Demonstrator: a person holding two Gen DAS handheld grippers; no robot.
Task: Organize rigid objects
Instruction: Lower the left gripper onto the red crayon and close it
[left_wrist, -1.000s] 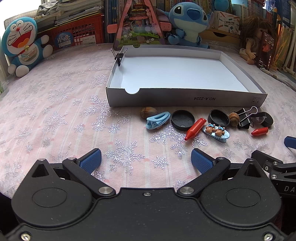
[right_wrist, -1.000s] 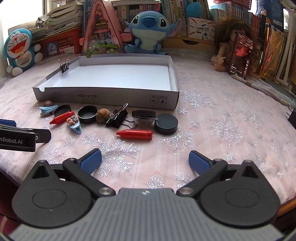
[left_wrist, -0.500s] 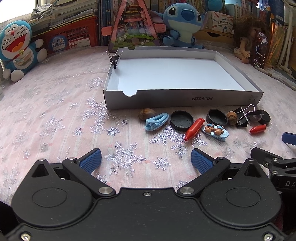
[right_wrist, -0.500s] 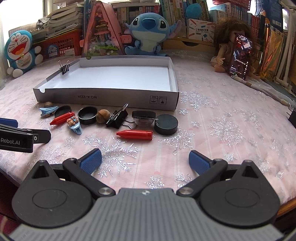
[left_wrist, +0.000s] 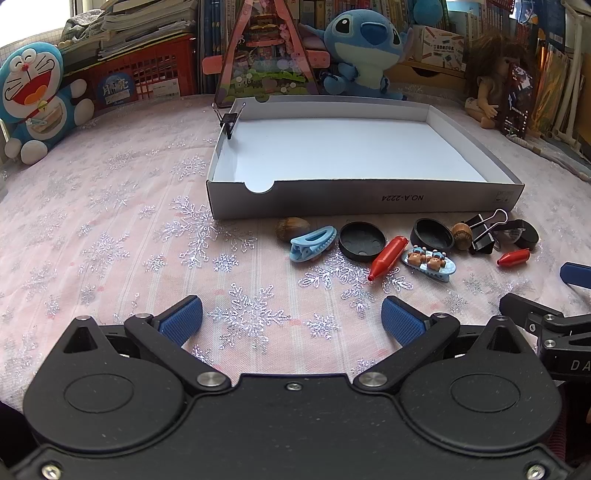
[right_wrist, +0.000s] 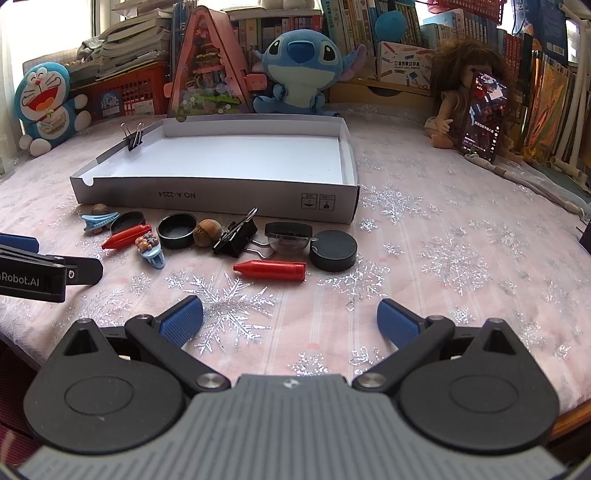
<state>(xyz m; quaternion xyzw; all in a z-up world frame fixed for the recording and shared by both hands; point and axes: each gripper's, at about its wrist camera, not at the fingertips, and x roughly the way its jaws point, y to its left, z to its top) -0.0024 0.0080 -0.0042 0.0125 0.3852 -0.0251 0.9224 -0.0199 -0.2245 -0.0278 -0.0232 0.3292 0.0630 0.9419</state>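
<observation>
A shallow white cardboard tray (left_wrist: 369, 201) (right_wrist: 221, 194) lies on the snowflake cloth, a small binder clip (left_wrist: 229, 120) on its left wall. Before it lies a row of small things: a nut (left_wrist: 291, 228), a blue hair clip (left_wrist: 314, 243), black lids (left_wrist: 362, 242) (right_wrist: 177, 230), red crayon-shaped pieces (left_wrist: 389, 256) (right_wrist: 271, 270), a bear hair clip (left_wrist: 428, 260), a black binder clip (right_wrist: 236, 238) and a black puck (right_wrist: 333, 250). My left gripper (left_wrist: 291, 321) and right gripper (right_wrist: 290, 319) are open and empty, hovering short of the row.
Plush toys (left_wrist: 33, 99) (right_wrist: 299, 74), a red crate (left_wrist: 147, 74), a pink triangular toy house (right_wrist: 207, 66), a doll with a phone (right_wrist: 480, 107) and books stand along the back. The table's front edge shows at the lower right of the right wrist view (right_wrist: 569, 413).
The left gripper has drawn back and risen slightly, so the tray and row look a little farther. The right gripper has barely moved. Both stay open.
</observation>
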